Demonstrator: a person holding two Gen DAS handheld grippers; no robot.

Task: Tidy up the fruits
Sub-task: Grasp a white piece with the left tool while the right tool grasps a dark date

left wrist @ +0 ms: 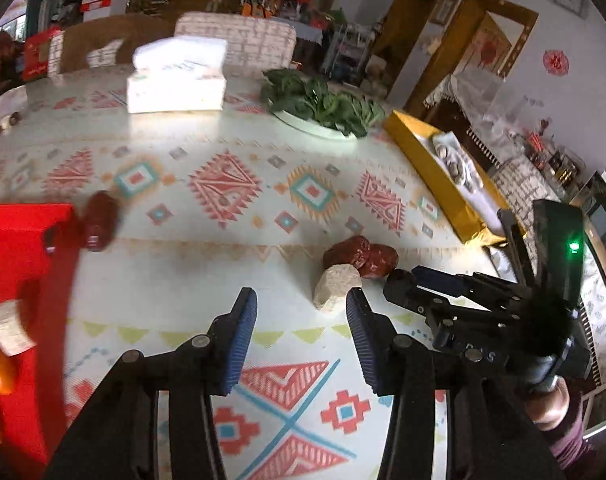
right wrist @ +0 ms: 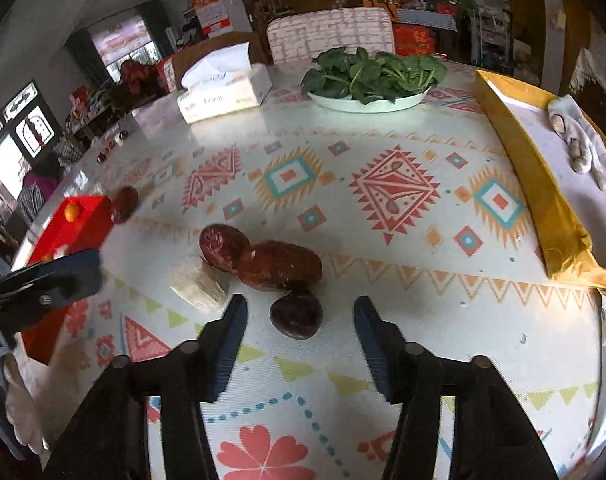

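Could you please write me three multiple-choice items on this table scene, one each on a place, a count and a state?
1. Where does the plate of leafy greens stand?
A. at the far side of the table, beside the tissue box
B. inside the red box
C. on the gold tray

2. How many dark red fruits lie clustered just ahead of the right gripper?
A. one
B. three
C. six

3. What is between the fingers of the left gripper?
A. a dark red fruit
B. the pale block
C. nothing; they stand apart over bare tablecloth

Answers:
1 A: the right wrist view shows the plate on the far tablecloth, right of the tissue box.
2 B: three red fruits show there, touching, next to the pale block.
3 C: only the patterned tablecloth shows in the gap.
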